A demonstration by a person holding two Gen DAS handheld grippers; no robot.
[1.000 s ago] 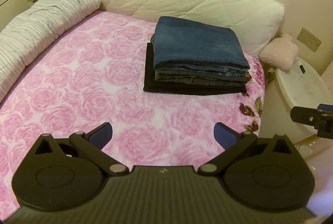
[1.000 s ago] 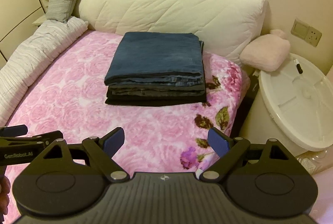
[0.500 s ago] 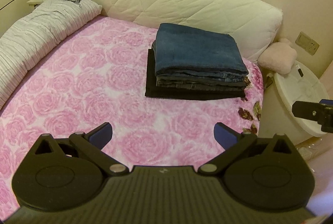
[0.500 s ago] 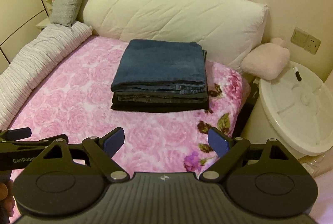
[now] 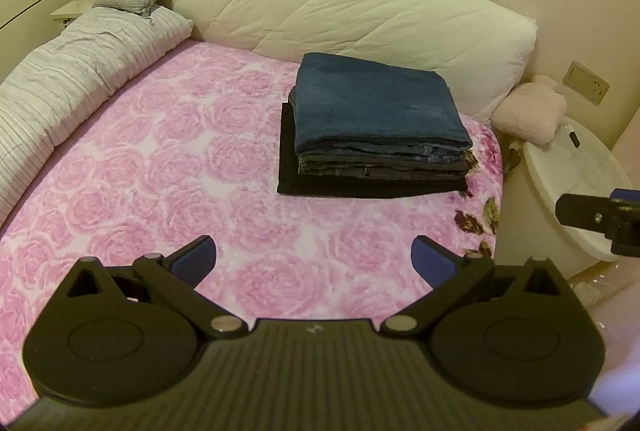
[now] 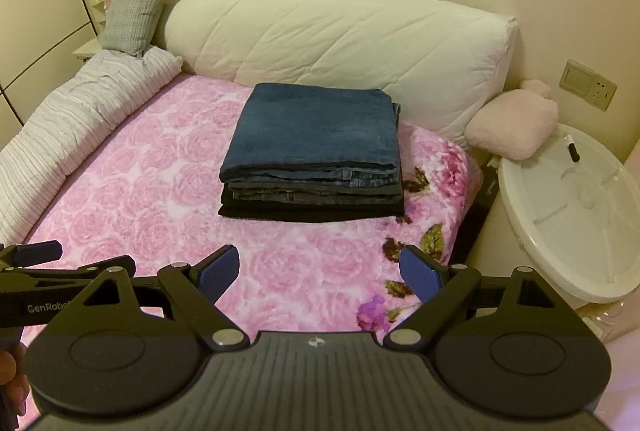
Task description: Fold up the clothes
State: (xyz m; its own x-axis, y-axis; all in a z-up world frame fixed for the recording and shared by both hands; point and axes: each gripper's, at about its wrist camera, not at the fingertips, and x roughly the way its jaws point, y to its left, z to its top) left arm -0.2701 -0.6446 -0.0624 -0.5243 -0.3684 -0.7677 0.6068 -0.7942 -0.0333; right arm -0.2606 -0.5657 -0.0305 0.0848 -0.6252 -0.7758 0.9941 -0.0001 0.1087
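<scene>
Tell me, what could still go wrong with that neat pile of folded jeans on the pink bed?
1. The stack of folded blue denim and black clothes lies near the pink rose-patterned blanket's right edge; a nudge there might tip it off.
2. The layers are not flush, with the black bottom piece sticking out, so pushing the side could skew them.
3. Both the left gripper and right gripper are open and empty, so catching the top fold could undo it.

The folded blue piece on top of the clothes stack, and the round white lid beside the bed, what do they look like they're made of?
Folded blue top piece: likely denim, matte with faded patches; stitched hems show at its front edge. Round white lid: probably moulded plastic, smooth, slightly glossy, with raised ribs.
</scene>
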